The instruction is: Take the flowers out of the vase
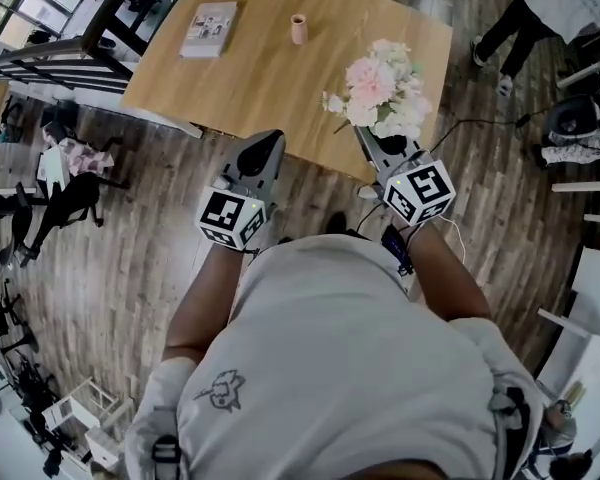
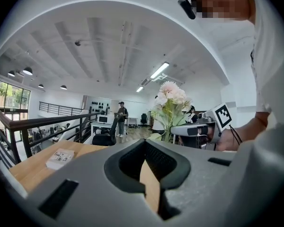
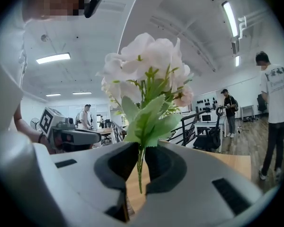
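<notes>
A bunch of pale pink and white flowers (image 1: pixel 380 88) with green leaves hangs over the near right part of the wooden table (image 1: pixel 250 78). My right gripper (image 1: pixel 368 140) is shut on the stems; in the right gripper view the thin green stems (image 3: pixel 140 171) run down between its jaws (image 3: pixel 141 174). The small pink vase (image 1: pixel 298 28) stands upright and apart at the table's far side, with nothing in it. My left gripper (image 1: pixel 267 140) is level at the table's near edge, shut and holding nothing (image 2: pixel 146 174). From it I see the flowers (image 2: pixel 170 103) to the right.
A book (image 1: pixel 209 29) lies at the far left of the table. A dark railing (image 1: pixel 50 68) runs along the left. A person (image 1: pixel 555 8) stands at the upper right beside chairs. A cable (image 1: pixel 480 123) trails off the table's right edge. Wooden floor surrounds the table.
</notes>
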